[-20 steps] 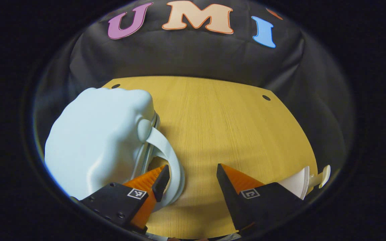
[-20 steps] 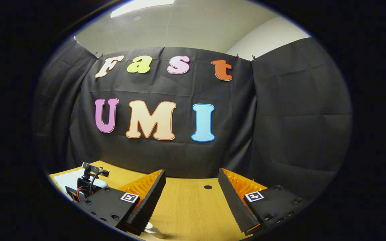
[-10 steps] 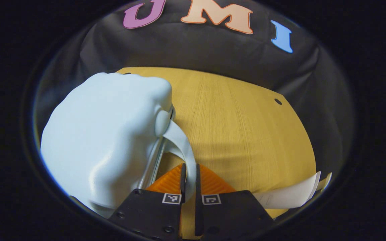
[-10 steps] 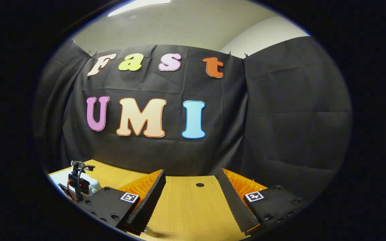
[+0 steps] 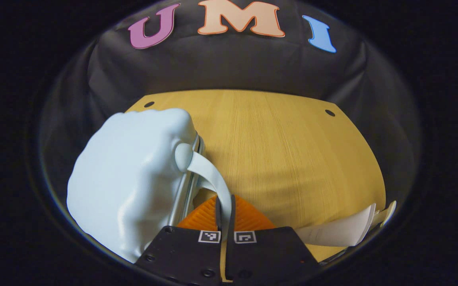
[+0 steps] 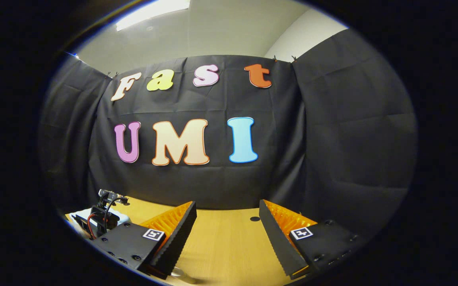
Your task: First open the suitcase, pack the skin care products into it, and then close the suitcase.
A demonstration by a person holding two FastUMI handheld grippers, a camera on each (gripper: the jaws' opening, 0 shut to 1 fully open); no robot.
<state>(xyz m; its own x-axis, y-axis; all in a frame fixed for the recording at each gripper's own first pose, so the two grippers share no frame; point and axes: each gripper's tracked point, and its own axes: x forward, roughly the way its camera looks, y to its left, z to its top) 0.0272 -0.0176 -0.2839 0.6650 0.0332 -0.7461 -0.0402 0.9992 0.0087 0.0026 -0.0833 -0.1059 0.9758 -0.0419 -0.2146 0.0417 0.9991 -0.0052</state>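
Observation:
A pale blue hard-shell suitcase lies closed on the wooden table, at the left in the left gripper view. Its curved light handle arches toward me. My left gripper is shut on that handle, both orange fingers pressed against it. A white skin care bottle lies on its side at the lower right. In the right gripper view my right gripper hovers open above the table with nothing between its fingers; the left gripper's top and a sliver of the suitcase show at the far left.
Bare wooden tabletop stretches ahead of both grippers up to the black cloth wall. Small dark holes mark the table's far corners. A white object's edge peeks below the right gripper's left finger.
My left gripper went from open beside the handle to shut on it, then stayed shut. The right gripper only drifted slightly and stayed open.

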